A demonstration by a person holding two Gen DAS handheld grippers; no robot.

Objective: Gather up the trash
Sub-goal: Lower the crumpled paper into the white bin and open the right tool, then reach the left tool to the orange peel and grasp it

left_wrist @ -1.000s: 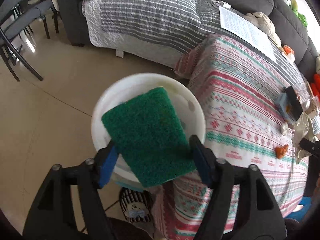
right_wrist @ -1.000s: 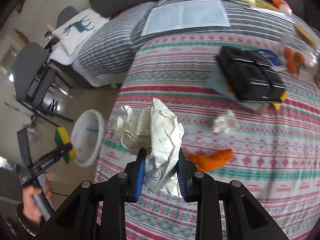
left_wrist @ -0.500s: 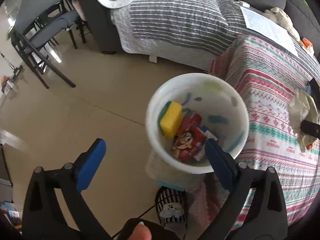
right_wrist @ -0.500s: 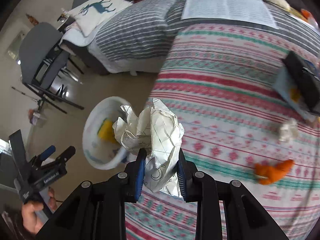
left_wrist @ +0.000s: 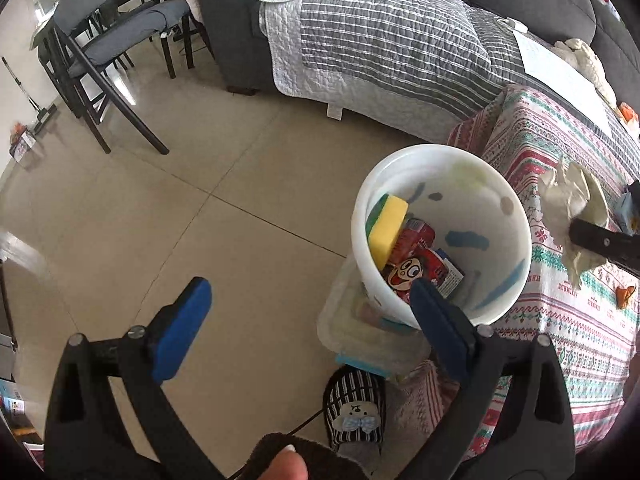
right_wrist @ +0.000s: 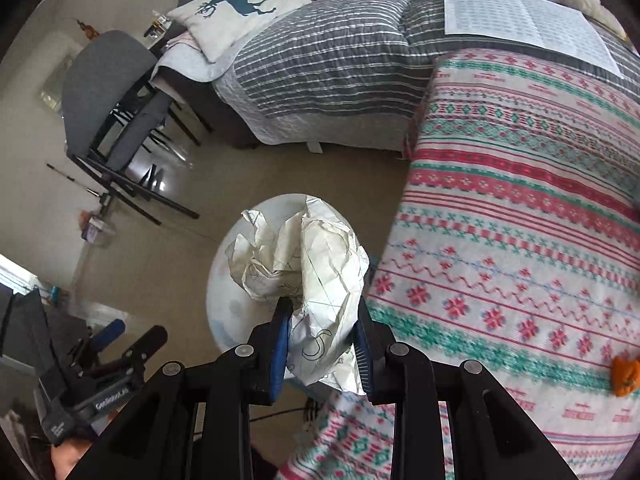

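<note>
A: In the white bucket (left_wrist: 516,216)?
B: Yellow-and-green sponge (left_wrist: 386,226) leaning against the wall, red wrappers (left_wrist: 418,264) beside it.
A: Left gripper (left_wrist: 308,316)?
B: Jaws just spread wide, nothing between, over bare floor (left_wrist: 160,220) beside the bucket.
A: Right gripper (right_wrist: 320,344)?
B: Clamped on crumpled paper (right_wrist: 320,272), at the edge of the patterned table (right_wrist: 520,240), bucket right beneath.
A: Left on the table?
B: Orange scrap (right_wrist: 626,376).

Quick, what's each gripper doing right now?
Left gripper: open, holding nothing.
Right gripper: shut on the crumpled paper.
</note>
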